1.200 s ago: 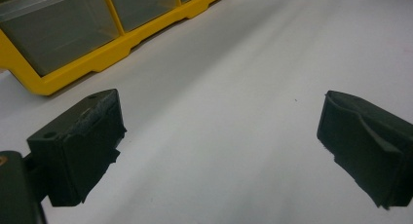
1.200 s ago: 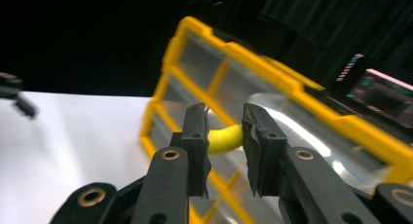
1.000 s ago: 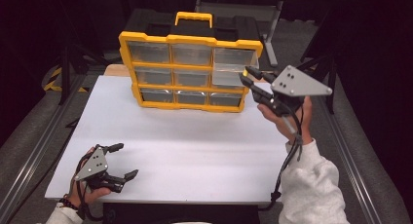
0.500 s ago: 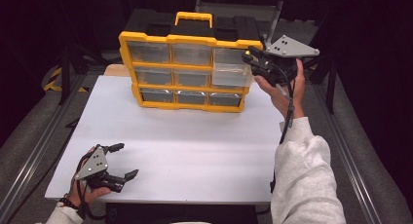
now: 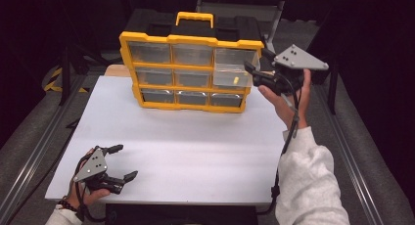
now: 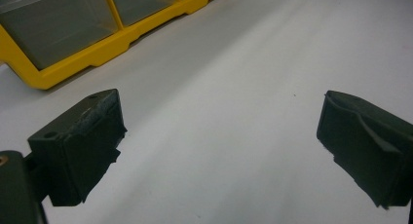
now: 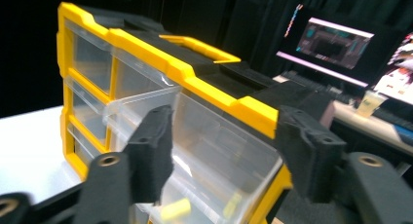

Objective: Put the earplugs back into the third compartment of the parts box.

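A yellow organizer [image 5: 188, 41] with clear drawers stands at the back of the white table [image 5: 195, 146]. Its top right drawer [image 5: 232, 71] is pulled out, and a small yellow piece [image 5: 235, 80] lies in it. My right gripper [image 5: 258, 59] hovers at that drawer's right corner; its jaws have just been opening and nothing is between them. In the right gripper view the open jaws [image 7: 224, 136] frame the drawer [image 7: 209, 151], with yellow pieces [image 7: 175, 209] on its floor. My left gripper [image 5: 125, 161] rests open at the front left, its jaws [image 6: 219, 121] spread over bare table.
A black case [image 5: 161, 24] sits behind the organizer. A lit monitor [image 7: 336, 44] and a cluttered desk stand beyond the table's right side. Metal rails [image 5: 342, 137] run along both sides of the table.
My right hand has risen and moved left to the top right drawer, and its jaws have gone from shut to open. The left gripper has stayed put.
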